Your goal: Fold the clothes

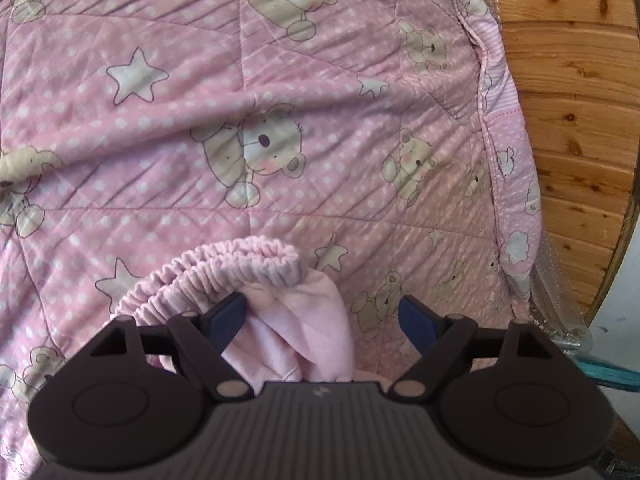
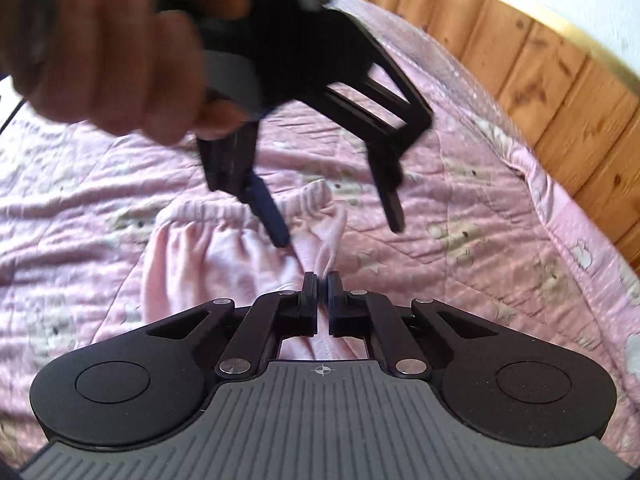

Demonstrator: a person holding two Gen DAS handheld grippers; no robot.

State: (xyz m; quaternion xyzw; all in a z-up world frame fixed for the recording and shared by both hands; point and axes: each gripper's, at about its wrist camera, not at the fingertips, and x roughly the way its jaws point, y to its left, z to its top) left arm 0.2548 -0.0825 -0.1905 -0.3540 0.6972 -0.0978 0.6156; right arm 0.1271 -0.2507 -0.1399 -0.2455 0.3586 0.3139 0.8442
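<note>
Left wrist view: left gripper (image 1: 322,316) spread wide over the pink pants (image 1: 288,320), waistband bunched btwn its fingers, nothing pinched — pants lie on the teddy-bear quilt (image 1: 280,100), w/ the wood headboard (image 1: 568,120) past the quilt's right edge. Right wrist view: right gripper (image 2: 322,286) nearly closed, pinching a fold of the pants (image 2: 208,256); left gripper (image 2: 340,232) hangs wide above the waistband, held by a hand (image 2: 112,48).

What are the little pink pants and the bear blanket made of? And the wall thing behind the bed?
The pink pants look like soft fleecy knit, matte and fuzzy, with a gathered elastic waistband. The bear blanket seems to be quilted cotton or similar: stitched lines, puckers, printed pattern. The headboard looks like varnished pine planks, with knots and a slight shine.
</note>
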